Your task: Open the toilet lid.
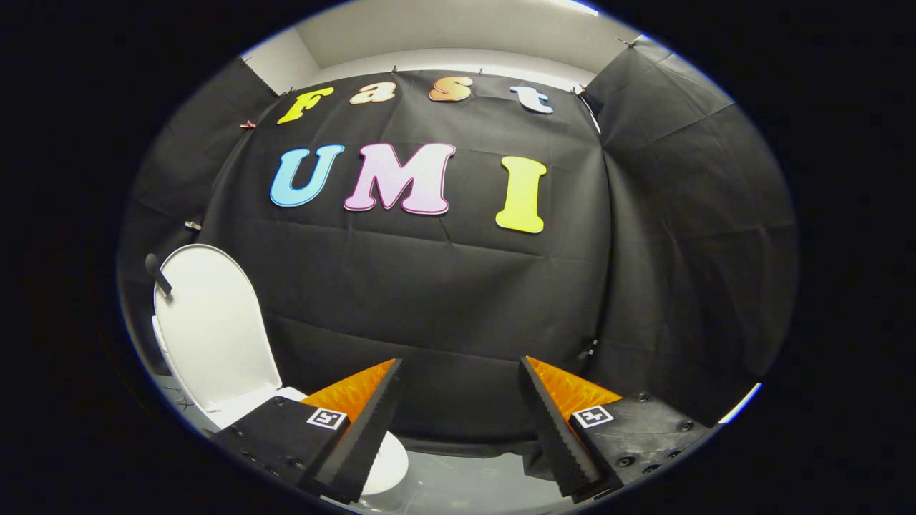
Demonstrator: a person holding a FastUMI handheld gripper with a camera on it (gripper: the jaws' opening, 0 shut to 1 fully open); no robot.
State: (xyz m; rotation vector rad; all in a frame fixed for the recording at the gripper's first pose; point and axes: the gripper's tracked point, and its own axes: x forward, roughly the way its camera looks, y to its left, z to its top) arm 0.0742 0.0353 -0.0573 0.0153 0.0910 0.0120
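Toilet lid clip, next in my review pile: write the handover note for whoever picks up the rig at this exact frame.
Tongs: open, holding nothing, fingers spread wide and aimed at the black cloth wall.
Toilet lid: raised, standing upright, off to the left of the left finger.
Toilet: white bowl partly hidden behind the left finger.
Done: the lid looks fully open.
Left: probably nothing; just confirm the lid stays up, then pull the tongs away.
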